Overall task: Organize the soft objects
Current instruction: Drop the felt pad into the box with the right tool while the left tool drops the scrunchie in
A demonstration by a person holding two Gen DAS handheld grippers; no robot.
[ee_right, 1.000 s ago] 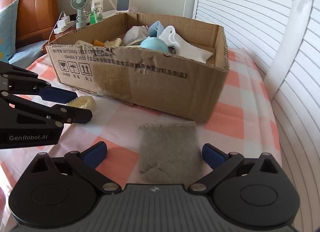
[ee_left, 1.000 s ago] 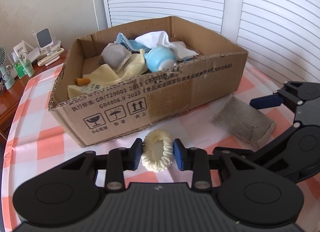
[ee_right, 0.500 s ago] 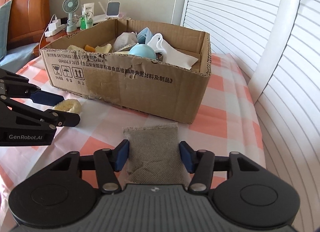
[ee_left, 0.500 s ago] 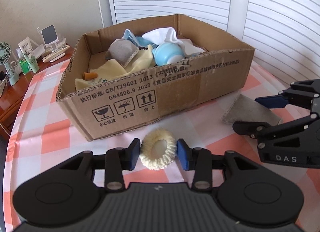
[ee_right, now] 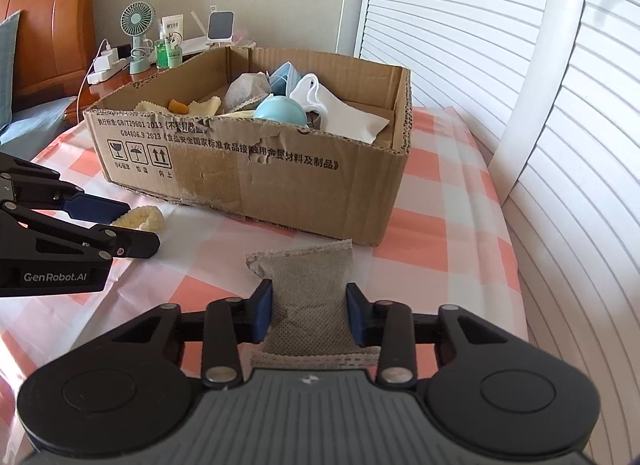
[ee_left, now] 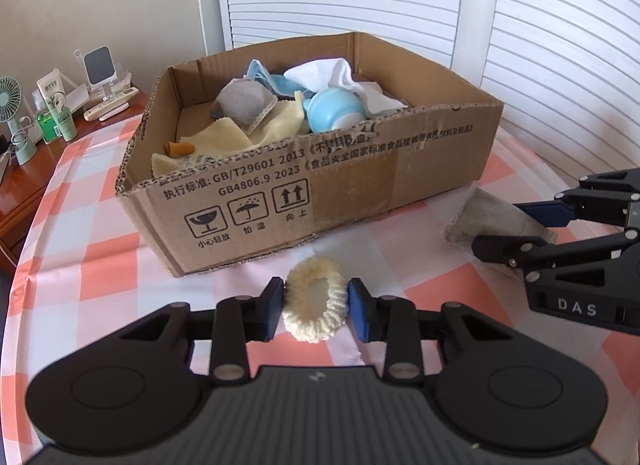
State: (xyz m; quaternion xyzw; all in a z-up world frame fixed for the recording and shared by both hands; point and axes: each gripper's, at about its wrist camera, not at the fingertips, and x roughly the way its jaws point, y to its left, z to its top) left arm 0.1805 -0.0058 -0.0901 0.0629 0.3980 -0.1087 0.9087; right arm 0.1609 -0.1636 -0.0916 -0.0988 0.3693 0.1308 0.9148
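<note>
On the pink-checked tablecloth, in front of the open cardboard box [ee_left: 360, 185], lies a cream knitted scrunchie [ee_left: 316, 271]. My left gripper [ee_left: 316, 305] is closing on it, and both blue pads press its sides and squeeze it into an oval. From the right wrist view the same gripper [ee_right: 140, 225] shows at the left, with the scrunchie [ee_right: 152, 219] in it. A grey mesh pouch [ee_right: 308, 273] lies near the box [ee_right: 280, 185]. My right gripper [ee_right: 309, 313] is closing on it and pinches its middle. In the left wrist view that gripper [ee_left: 498, 225] covers part of the pouch [ee_left: 484, 213].
The box holds yellow cloths [ee_left: 224, 137], a grey pouch [ee_left: 244, 105], a light blue round thing [ee_left: 332, 109], white fabric [ee_left: 328, 73] and a blue mask. A wooden nightstand [ee_right: 116, 77] with a fan [ee_right: 138, 17] and bottles stands behind. White shutters [ee_right: 460, 25] line the right side.
The right gripper's jaws went from wide open around the grey pouch to pinching it. The left gripper loosened slightly on the scrunchie, then squeezed it again.
</note>
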